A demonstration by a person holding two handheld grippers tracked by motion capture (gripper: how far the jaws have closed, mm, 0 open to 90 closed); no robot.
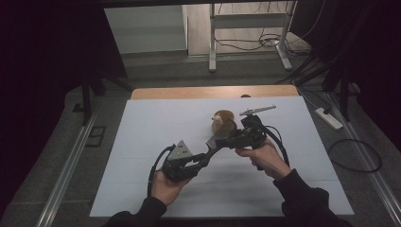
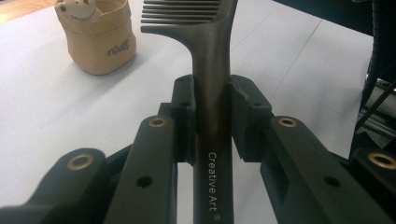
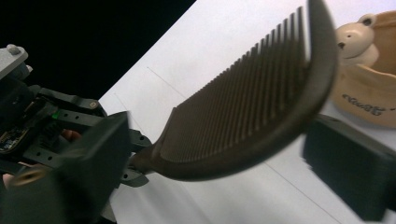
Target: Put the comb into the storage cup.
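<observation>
Comb: the dark plastic comb (image 2: 212, 70) has its handle clamped between the pads of the left gripper (image 2: 212, 100); its toothed end lies between the jaws of the right gripper (image 3: 219, 154), which stand apart from it, wide, not pressing.
Hands: in the high view the left gripper (image 1: 206, 150) reaches up and rightwards toward the right gripper (image 1: 235, 137), both held above the white table sheet (image 1: 156, 123).
Left gripper view: white lettering "Creative Art" on the handle.
Right gripper view: fine teeth, blurred.
Background: a beige fabric pouch with a bear figure (image 2: 95, 35) stands just behind the comb.
</observation>
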